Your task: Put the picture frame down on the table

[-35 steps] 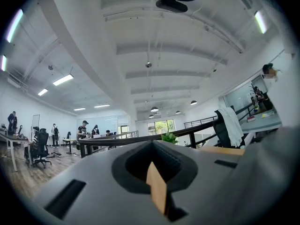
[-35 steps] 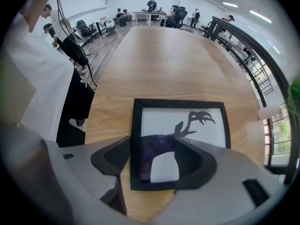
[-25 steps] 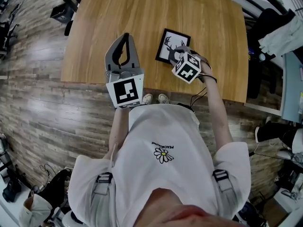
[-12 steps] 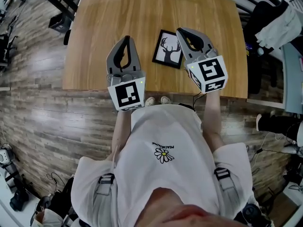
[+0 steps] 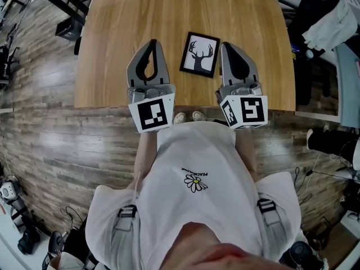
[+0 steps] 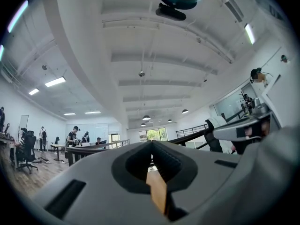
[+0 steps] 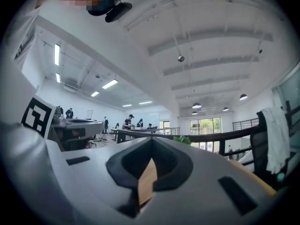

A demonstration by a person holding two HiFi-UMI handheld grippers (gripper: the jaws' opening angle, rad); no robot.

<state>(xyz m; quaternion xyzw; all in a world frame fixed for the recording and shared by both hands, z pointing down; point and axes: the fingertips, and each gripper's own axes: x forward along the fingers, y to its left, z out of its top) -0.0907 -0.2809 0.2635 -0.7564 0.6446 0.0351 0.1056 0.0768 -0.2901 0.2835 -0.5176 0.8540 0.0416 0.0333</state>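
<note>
**Frame Lies Flat on the Tabletop, Both Tools Empty**

Head view: the picture frame (image 5: 199, 54) lies face up on the tabletop (image 5: 124, 16), slightly turned. It is a black-edged rectangle with a white ground and a black stag's-head silhouette. The left tool (image 5: 151, 41) sits just to the left of the frame and the right tool (image 5: 226, 45) just to its right, and neither touches it. Each tool's jaws are drawn together at the tips with nothing between them. Judged from this, the set-down looks complete. The next move seems to call only for drawing both tools away from the frame without nudging it.

Left gripper view: the left tool (image 6: 151, 146) has its jaws meeting at the tips, and only a sliver of wood colour shows through the opening behind them. Beyond is the ceiling, and the frame is out of sight.

Right gripper view: the right tool (image 7: 152, 143) is likewise closed on nothing, with the same wood-coloured sliver showing. The frame does not appear here either.
</note>
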